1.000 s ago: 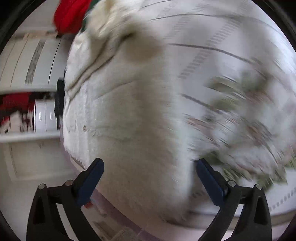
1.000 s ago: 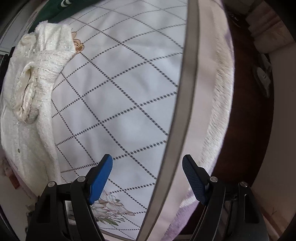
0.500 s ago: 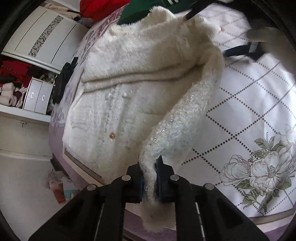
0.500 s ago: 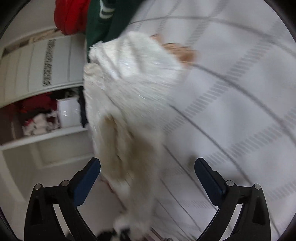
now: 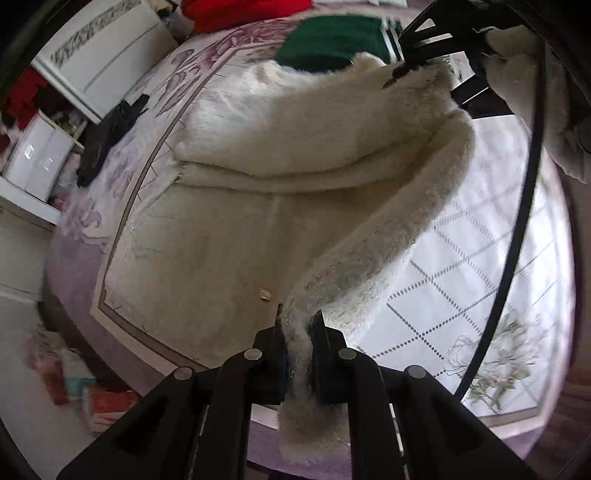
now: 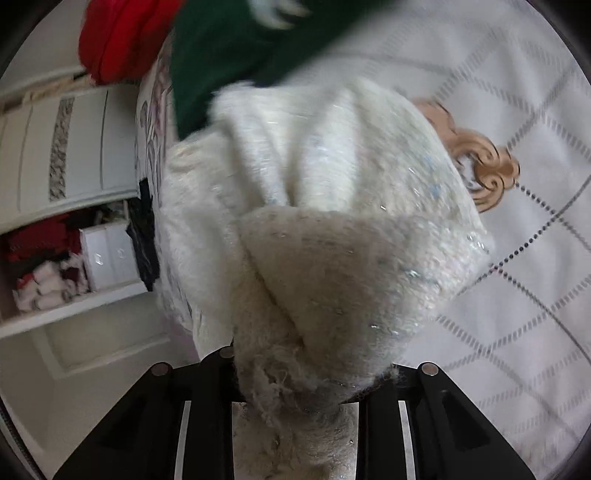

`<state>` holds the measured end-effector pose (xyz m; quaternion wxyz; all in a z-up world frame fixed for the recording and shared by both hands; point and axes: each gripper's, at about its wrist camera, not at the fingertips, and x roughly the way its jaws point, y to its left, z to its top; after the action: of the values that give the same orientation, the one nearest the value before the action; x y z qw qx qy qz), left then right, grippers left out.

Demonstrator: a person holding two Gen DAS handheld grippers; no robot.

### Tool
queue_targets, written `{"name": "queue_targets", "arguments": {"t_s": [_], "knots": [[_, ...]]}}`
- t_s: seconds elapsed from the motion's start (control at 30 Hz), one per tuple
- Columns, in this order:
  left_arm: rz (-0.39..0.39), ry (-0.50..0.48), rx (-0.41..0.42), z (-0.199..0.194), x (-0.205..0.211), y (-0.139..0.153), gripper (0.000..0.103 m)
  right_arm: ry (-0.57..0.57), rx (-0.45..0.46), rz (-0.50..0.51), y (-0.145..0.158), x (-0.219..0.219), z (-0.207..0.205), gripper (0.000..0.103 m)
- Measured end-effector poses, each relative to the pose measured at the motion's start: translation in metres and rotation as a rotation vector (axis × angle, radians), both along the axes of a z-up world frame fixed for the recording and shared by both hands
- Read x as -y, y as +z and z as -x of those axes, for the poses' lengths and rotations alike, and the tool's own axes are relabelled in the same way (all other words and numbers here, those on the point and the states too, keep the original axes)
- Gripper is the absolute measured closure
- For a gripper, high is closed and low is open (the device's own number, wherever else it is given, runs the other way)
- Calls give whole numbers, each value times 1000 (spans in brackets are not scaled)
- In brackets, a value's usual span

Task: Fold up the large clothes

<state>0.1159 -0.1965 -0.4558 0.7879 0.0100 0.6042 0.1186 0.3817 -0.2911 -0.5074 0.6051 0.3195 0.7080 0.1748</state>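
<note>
Bedroom, bed with a white quilted bedspread (image 5: 461, 280) with dotted diamond lines and a flower print, purple border at the edge; white fuzzy coat (image 5: 258, 206) spread flat on it toward the bed's left side. Closest, left gripper (image 5: 298, 328) pinched tight on the coat's sleeve (image 5: 399, 236), sleeve end hanging down past the fingers, rest of the sleeve arcing up to the shoulder. Right gripper (image 6: 306, 373) clamped on a thick bunch of the same coat (image 6: 332, 236), fabric filling most of the right wrist view, frayed fluff between the fingers; in the left wrist view that gripper (image 5: 424, 62) sits at the coat's far top corner. Small gold button (image 5: 264, 294) on the coat front just beyond the left fingers. Farther back, green garment (image 5: 332, 40) touching the coat's top edge, red garment (image 5: 247, 11) beyond it. Black item (image 5: 107, 136) on the purple border left of the coat. Off the bed, white wardrobe (image 6: 62, 147) with open shelves of clothes and a white box (image 6: 107, 254).
</note>
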Motion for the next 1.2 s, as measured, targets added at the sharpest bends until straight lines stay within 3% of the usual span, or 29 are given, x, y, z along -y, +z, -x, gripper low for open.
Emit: {"name": "queue_targets", "arguments": {"t_s": [0.17, 0.3, 0.4, 0.47, 0.53, 0.63, 0.67, 0.7, 0.73, 0.77, 0.83, 0.9, 1.0, 1.1, 1.13, 1.2], "knots": [[144, 122, 36, 2, -114, 33, 96, 125, 48, 151, 85, -112, -22, 76], [200, 270, 41, -1, -205, 20, 95, 225, 72, 242, 106, -213, -43, 76], [206, 367, 29, -7, -272, -12, 90, 270, 49, 310, 88, -296, -60, 76], [208, 397, 0, -13, -303, -43, 89, 302, 29, 380, 57, -349, -68, 76], [288, 437, -55, -20, -340, -82, 89, 323, -20, 437, 23, -374, -72, 72], [449, 508, -35, -20, -378, -98, 85, 309, -92, 449, -5, -401, -76, 44], [500, 536, -3, -16, -389, -94, 83, 299, -100, 401, -3, -407, -76, 26], [507, 552, 19, -12, -396, -90, 81, 295, -95, 345, 6, -413, -75, 15], [511, 575, 56, -6, -403, -82, 73, 299, -89, 296, 10, -414, -74, 14], [521, 593, 74, -2, -408, -78, 55, 301, -89, 248, 18, -411, -73, 14], [545, 648, 108, 9, -418, -72, 34, 262, -96, 136, 32, -394, -70, 14], [558, 673, 122, 11, -424, -74, 33, 206, -82, 95, 45, -371, -68, 14], [544, 625, 78, -3, -419, -86, 33, 155, -9, 148, 62, -342, -67, 14], [515, 538, 47, -25, -403, -100, 33, 133, -2, 133, 51, -343, -73, 17], [508, 505, 26, -32, -400, -106, 35, 125, 19, 147, 47, -346, -76, 21], [490, 471, 14, -39, -396, -111, 70, 140, 69, 247, 34, -355, -83, 71]]}}
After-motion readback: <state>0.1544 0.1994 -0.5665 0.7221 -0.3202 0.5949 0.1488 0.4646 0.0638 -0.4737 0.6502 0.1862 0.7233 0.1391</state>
